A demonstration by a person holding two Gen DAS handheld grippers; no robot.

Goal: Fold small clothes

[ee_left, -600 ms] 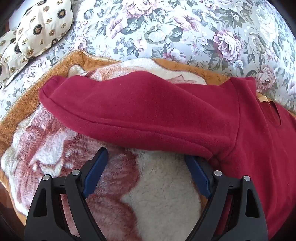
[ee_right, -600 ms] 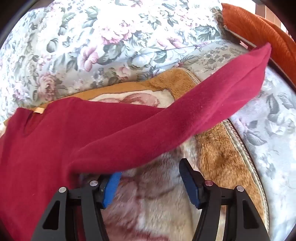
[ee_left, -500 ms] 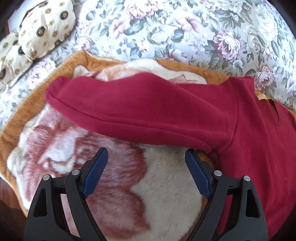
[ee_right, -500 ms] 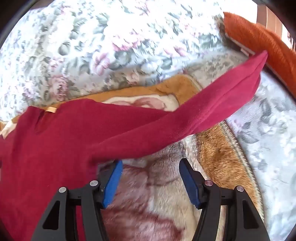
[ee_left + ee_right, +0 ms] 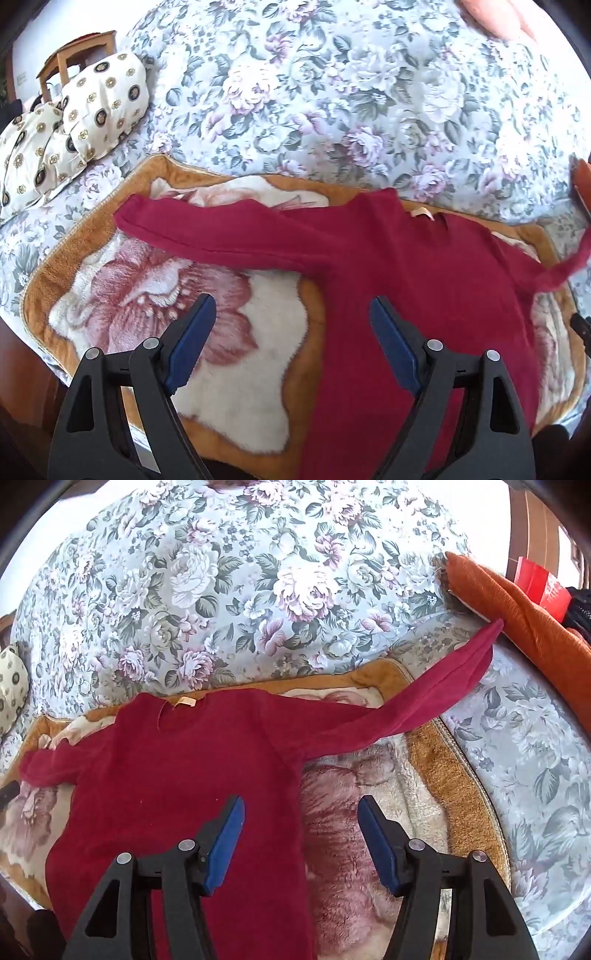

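A dark red long-sleeved sweater (image 5: 417, 295) lies flat on a plush rose-patterned blanket (image 5: 236, 365), collar away from me, both sleeves spread out sideways. My left gripper (image 5: 291, 325) is open and empty, raised above the sweater's left side seam below its left sleeve (image 5: 207, 232). In the right wrist view the sweater (image 5: 177, 775) fills the lower left. My right gripper (image 5: 301, 829) is open and empty above the sweater's right side seam, below the right sleeve (image 5: 417, 705) that reaches out over the blanket's edge.
The blanket (image 5: 436, 771) lies on a floral bedspread (image 5: 332, 92). Two patterned cream pillows (image 5: 74, 122) sit at the far left. An orange textile (image 5: 517, 602) lies at the far right. A wooden chair (image 5: 74, 51) stands behind the pillows.
Both grippers have pulled back and up from the sleeves, staying open. Far more of the sweater, blanket and bedspread shows in each view now.
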